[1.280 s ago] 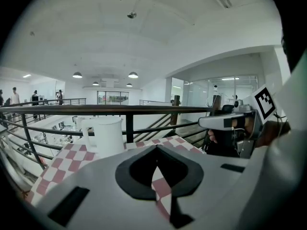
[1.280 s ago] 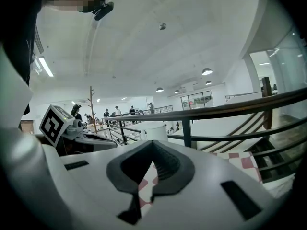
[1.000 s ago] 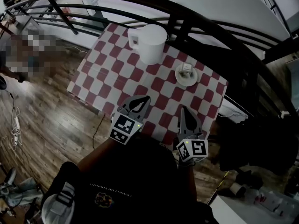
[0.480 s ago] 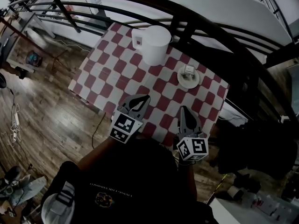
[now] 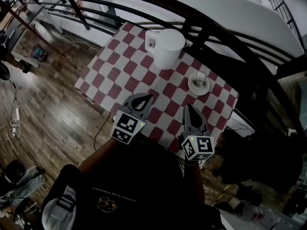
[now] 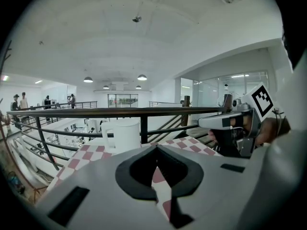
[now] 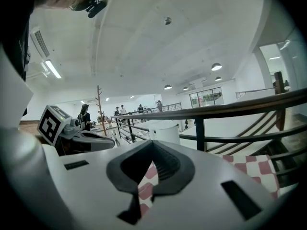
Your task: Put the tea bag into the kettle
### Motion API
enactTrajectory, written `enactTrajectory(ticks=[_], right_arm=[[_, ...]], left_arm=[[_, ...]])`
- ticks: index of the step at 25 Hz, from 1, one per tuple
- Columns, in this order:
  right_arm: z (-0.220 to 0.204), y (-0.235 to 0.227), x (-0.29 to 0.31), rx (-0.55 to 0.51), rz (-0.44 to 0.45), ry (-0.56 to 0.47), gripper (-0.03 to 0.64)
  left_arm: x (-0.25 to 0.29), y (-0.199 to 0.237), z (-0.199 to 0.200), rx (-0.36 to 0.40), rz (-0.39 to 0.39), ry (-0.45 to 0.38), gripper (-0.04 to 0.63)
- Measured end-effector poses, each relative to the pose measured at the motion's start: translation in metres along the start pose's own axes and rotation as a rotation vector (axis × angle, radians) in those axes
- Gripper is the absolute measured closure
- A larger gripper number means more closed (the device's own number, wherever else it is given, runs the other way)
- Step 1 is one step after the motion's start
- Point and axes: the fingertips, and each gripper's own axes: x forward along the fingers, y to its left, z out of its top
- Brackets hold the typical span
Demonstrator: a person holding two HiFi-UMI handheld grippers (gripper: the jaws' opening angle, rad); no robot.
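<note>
As I look steeply down, the wooden floor [image 5: 48, 114] fills the left of the head view, and a black railing [image 5: 225, 37] curves across the far side. Up against that railing sits the table [image 5: 115, 71], dressed in red and white checks. On its far end stands the white kettle [image 5: 170, 47], upright, with its handle turned to the left as the head camera sees it.

Now to the tools. My left claw [image 5: 144, 99] and my right claw [image 5: 188, 110] hang over the near edge of the table, side by side but apart, each pointing toward the railing. On the left claw the jaws are together with the tips meeting, and only a sliver of checked cloth shows beyond them. It's the same story on the right claw: jaws closed, empty.

Further in, to the right of the kettle and clear of it, lies a small white saucer [image 5: 192, 87], beyond the right claw and well apart from it. And there on the saucer is the tea bag [image 5: 200, 76], a small pale packet that neither claw touches.
</note>
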Motion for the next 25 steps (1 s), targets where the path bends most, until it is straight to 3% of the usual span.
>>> enactTrajectory(ticks=[14,25], right_arm=[[-0.007,0.036,0.042,-0.011,0.101,0.043,0.603],[-0.005,0.046,0.067,-0.032,0.124,0.077,0.603]], left_arm=[[-0.031,0.049,-0.019,-0.063,0.117,0.004,0.591],[-0.038,0.079,-0.029,-0.093,0.148,0.011,0.592]])
